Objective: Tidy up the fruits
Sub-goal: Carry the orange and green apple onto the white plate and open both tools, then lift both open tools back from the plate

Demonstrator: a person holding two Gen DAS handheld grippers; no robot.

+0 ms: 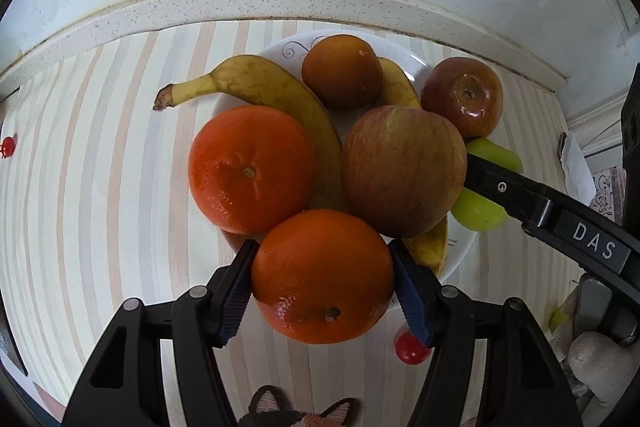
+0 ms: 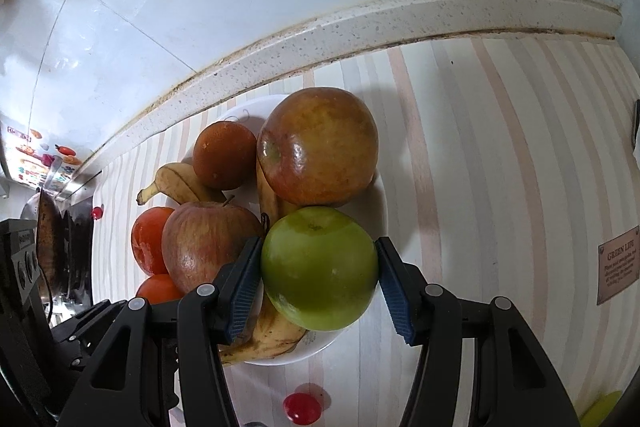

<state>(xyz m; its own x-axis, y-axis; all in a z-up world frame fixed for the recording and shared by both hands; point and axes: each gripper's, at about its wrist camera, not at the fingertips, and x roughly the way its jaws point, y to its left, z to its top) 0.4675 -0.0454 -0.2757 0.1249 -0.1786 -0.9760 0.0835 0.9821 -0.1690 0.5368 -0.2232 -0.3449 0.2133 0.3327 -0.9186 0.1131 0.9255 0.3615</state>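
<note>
A white plate (image 1: pixel 412 61) on the striped counter holds a pile of fruit. In the left wrist view my left gripper (image 1: pixel 322 285) is shut on an orange (image 1: pixel 320 275) at the plate's near edge, with both blue pads against its sides. Behind it lie another orange (image 1: pixel 252 169), a banana (image 1: pixel 272 87), a striped apple (image 1: pixel 404 171), a dark small orange (image 1: pixel 342 71) and a red apple (image 1: pixel 462 97). In the right wrist view my right gripper (image 2: pixel 320 285) is shut on a green apple (image 2: pixel 320 269) over the plate's (image 2: pixel 380 211) near side. The big red apple (image 2: pixel 320 147) sits right behind it.
A speckled ledge (image 1: pixel 280 1) and a white tiled wall bound the counter at the back. Loose red cherry tomatoes lie on the mat (image 1: pixel 410 349) (image 1: pixel 8 147) (image 2: pixel 302 407). A stove with a pan (image 2: pixel 48 247) stands to the left. A gloved hand (image 1: pixel 600 359) is at the right.
</note>
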